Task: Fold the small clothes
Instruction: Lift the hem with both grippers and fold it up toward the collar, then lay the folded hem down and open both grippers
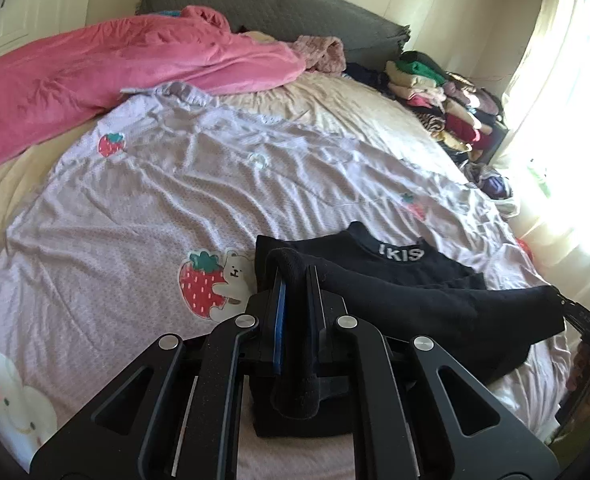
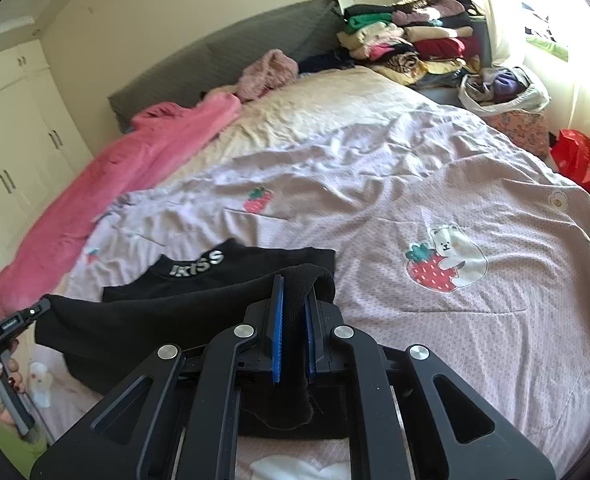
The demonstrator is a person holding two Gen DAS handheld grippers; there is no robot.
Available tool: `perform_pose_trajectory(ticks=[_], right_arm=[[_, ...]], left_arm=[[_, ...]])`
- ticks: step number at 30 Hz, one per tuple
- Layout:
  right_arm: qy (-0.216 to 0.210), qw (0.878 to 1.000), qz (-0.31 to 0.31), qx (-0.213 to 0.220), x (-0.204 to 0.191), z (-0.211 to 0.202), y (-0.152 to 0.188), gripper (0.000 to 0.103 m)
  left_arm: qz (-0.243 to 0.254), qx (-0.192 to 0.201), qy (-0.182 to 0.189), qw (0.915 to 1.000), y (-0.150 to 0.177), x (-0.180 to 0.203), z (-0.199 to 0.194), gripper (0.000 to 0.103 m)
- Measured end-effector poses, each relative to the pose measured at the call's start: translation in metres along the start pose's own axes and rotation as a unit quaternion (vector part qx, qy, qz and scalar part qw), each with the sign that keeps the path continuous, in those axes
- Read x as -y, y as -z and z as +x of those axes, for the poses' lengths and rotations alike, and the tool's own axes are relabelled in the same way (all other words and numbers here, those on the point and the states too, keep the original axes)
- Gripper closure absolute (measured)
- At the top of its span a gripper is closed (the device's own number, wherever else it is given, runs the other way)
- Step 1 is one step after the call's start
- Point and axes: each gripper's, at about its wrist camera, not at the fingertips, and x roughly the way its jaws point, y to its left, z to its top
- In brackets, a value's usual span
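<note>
While both of our grippers are clamped on it, the black garment (image 1: pixel 435 304) hangs stretched between them just above the bed (image 1: pixel 175 184), with its far part, the collar band lettered in white (image 1: pixel 399 253), lying flat on the lilac strawberry-print cover (image 2: pixel 435 184). Our left gripper (image 1: pixel 295 280) has its jaws pressed together on a bunched corner of the knit, and our right gripper (image 2: pixel 293 300) pinches the opposite corner the same way, a fold of cloth spilling back between its blue pads (image 2: pixel 277 320). We judge the piece to be light, soft and quite limp: it sags in the span between the two holds and drapes wherever it is unsupported, so it should follow us readily but will not keep a crease without being laid down and smoothed. The ribbed knit looks grippy rather than slick, so we expect little slipping. Corners and hem edges seem the sensible places to hold, as we do now, since a grip in the middle would only gather it into a lump. Its long axis at this moment runs across from one gripper to the other, roughly parallel with the near edge of the bed, and the collar points away from us toward the headboard (image 1: pixel 255 4) and the pink blanket (image 1: pixel 95 76).
</note>
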Motion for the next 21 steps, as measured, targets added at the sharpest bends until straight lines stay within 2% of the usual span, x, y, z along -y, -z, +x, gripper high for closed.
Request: perform_pose_trajectory(ticks=[6,8,10,11,12,13,14,17,21], right_arm=[[0.030,0.999,-0.004,-0.026,0.001,0.033,0.011,0.095],[0.037,0.999,-0.001,-0.031,0.003,0.042,0.014,0.094],[0.041,0.999,0.006,-0.034,0.006,0.047,0.015,0.089],[0.042,0.999,0.006,-0.032,0.006,0.046,0.017,0.083],[0.046,0.999,0.006,-0.029,0.006,0.045,0.018,0.068],[0.060,0.998,0.005,-0.018,0.007,0.041,0.018,0.046],[0.071,0.997,0.005,0.001,0.008,0.035,0.018,0.040],[0.084,0.996,-0.002,0.024,0.008,0.020,0.017,0.039],[0.066,0.996,-0.030,0.049,-0.006,-0.002,0.021,0.039]], left_arm=[[-0.004,-0.026,-0.019,0.9995,0.015,-0.015,0.031,0.099],[-0.001,-0.029,-0.026,0.9992,0.017,-0.020,0.035,0.095],[-0.003,-0.027,-0.035,0.9990,0.018,-0.024,0.036,0.090],[-0.004,-0.026,-0.035,0.9990,0.018,-0.027,0.035,0.088],[-0.007,-0.024,-0.034,0.9991,0.018,-0.028,0.034,0.086],[-0.009,-0.020,-0.034,0.9992,0.018,-0.029,0.030,0.086],[-0.007,-0.015,-0.036,0.9992,0.018,-0.028,0.026,0.086],[0.013,0.004,-0.038,0.9992,0.019,-0.019,0.013,0.086],[0.037,0.016,-0.018,0.9990,0.025,0.000,-0.004,0.085]])
